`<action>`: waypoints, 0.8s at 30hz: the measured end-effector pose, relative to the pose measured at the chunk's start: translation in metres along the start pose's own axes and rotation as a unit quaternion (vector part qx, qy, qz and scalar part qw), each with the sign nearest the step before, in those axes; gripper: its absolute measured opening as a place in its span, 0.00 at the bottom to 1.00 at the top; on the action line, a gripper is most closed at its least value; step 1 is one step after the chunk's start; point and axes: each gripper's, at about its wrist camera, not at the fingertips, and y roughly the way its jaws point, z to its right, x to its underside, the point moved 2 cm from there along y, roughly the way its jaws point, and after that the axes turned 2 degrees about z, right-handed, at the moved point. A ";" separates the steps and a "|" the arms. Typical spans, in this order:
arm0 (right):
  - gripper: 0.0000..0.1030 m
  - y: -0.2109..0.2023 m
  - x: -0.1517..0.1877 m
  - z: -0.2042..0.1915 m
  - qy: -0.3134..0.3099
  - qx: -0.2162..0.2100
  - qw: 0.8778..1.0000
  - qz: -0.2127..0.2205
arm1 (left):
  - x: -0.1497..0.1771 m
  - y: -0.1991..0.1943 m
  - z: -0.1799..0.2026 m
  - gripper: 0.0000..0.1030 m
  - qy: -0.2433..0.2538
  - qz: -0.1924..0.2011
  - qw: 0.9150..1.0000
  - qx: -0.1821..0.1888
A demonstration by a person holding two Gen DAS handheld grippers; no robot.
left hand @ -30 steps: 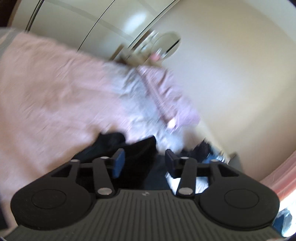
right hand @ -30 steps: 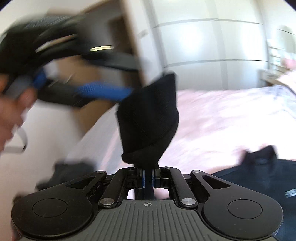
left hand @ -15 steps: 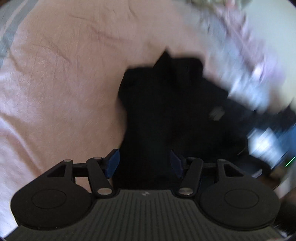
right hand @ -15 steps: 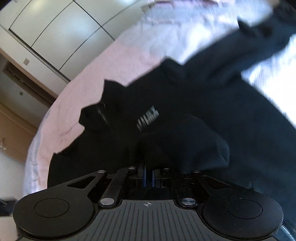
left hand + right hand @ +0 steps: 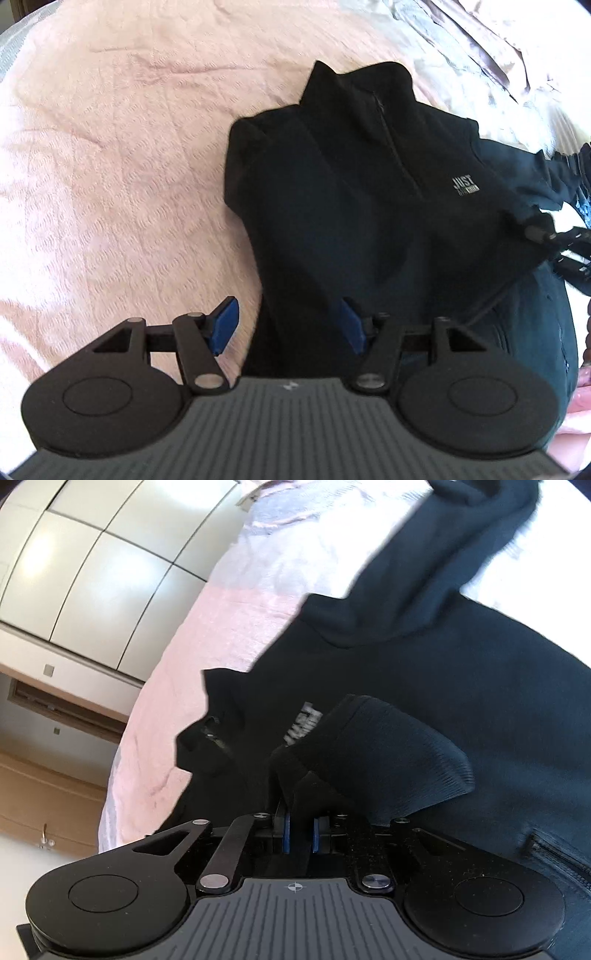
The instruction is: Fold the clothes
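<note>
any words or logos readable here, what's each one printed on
"JUST" in pale capitals, on the chest of the black zip-neck top spread on the pink bedspread.
A smaller line under "JUST": too small and blurred to read.
The same chest print in the right wrist view: seen sideways, partly hidden by a folded cuff, not readable.
Small crosshair mark on the right tool housing: a symbol, no words.

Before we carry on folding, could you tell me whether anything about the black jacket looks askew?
Yes: the black jacket lies flat on the pink bedspread, but its ribbed cuff sits folded across the front, fabric between the right gripper pads.
</note>
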 end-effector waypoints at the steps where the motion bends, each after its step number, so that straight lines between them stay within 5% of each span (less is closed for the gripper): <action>1: 0.14 -0.001 -0.004 -0.012 -0.020 -0.007 1.000 0.003 | -0.001 0.001 -0.003 0.54 0.000 0.000 1.000 0.000; 3: 0.14 -0.006 -0.014 -0.047 -0.103 -0.031 0.994 0.027 | 0.001 0.004 -0.006 0.54 0.002 -0.003 1.000 0.002; 6: 0.14 -0.027 -0.019 -0.089 -0.261 -0.071 0.958 0.093 | 0.004 0.010 -0.007 0.54 0.010 -0.011 1.000 0.005; 7: 0.15 -0.028 -0.018 -0.083 -0.270 -0.066 0.955 0.101 | 0.006 0.011 -0.006 0.54 0.013 -0.013 1.000 0.007; 11: 0.31 0.004 -0.019 0.006 -0.086 0.052 0.995 0.027 | 0.012 0.010 -0.003 0.54 0.020 -0.017 1.000 0.010; 14: 0.32 0.004 -0.016 0.036 -0.033 0.083 0.996 0.030 | 0.016 0.009 -0.002 0.54 0.020 -0.016 1.000 0.009; 17: 0.35 0.004 -0.018 0.032 -0.049 0.081 0.995 0.027 | 0.017 0.011 -0.002 0.54 0.014 -0.014 1.000 0.011; 20: 0.69 0.005 -0.025 0.025 -0.069 0.076 0.994 0.034 | 0.015 0.017 0.000 0.54 0.008 -0.015 1.000 0.010; 24: 0.74 0.020 -0.044 0.031 -0.042 0.077 0.995 0.055 | 0.013 0.022 0.004 0.54 0.005 -0.015 1.000 0.007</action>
